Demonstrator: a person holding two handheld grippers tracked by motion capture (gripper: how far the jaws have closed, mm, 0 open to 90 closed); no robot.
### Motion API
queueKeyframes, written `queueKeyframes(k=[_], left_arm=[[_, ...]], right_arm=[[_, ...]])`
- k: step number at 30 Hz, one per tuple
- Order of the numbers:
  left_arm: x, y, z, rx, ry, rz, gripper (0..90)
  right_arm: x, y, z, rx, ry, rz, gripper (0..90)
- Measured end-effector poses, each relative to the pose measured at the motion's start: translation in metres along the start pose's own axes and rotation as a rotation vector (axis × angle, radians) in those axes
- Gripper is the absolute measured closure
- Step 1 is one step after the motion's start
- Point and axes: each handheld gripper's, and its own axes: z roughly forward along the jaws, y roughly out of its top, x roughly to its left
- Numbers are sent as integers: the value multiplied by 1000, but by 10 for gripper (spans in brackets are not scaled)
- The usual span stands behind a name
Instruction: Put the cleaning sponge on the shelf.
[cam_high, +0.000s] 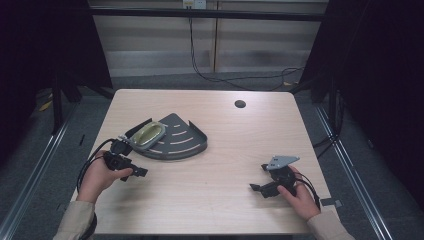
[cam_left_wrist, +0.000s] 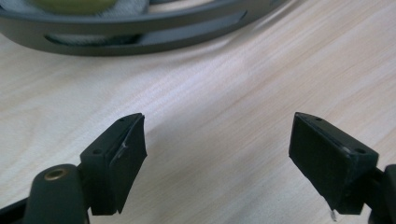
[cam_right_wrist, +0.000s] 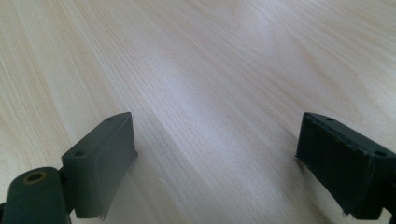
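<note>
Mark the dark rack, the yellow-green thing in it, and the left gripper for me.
dark rack (cam_high: 192, 145): high view, on its curved slotted wall.
yellow-green thing (cam_high: 149, 133): high view, on its middle.
left gripper (cam_left_wrist: 217, 149): left gripper view, midway between its open fingers.

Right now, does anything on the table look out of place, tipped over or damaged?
Nothing stands out. The dark fan-shaped tray lies flat on the table, with a yellow-green object resting inside it at its left end. Both the left gripper and the right gripper are open, empty and low over bare wood.
</note>
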Motion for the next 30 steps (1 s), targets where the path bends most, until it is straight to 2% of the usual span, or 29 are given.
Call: queueKeyframes(k=[6, 10, 18, 21, 23, 30], left_arm=[[0, -9, 5, -14, 2, 23, 186], [-1, -13, 8, -27, 8, 22, 186], [-3, -20, 12, -61, 11, 46, 186], [-2, -22, 14, -52, 18, 52, 185], [-1, -23, 16, -64, 14, 52, 185], [-4, -28, 18, -100, 26, 90, 160]], right_arm=[[0, 0, 0, 0, 0, 0, 111], [0, 0, 0, 0, 0, 0, 111], [0, 0, 0, 0, 0, 0, 111], [0, 0, 0, 0, 0, 0, 111], [0, 0, 0, 0, 0, 0, 111], [0, 0, 0, 0, 0, 0, 111]])
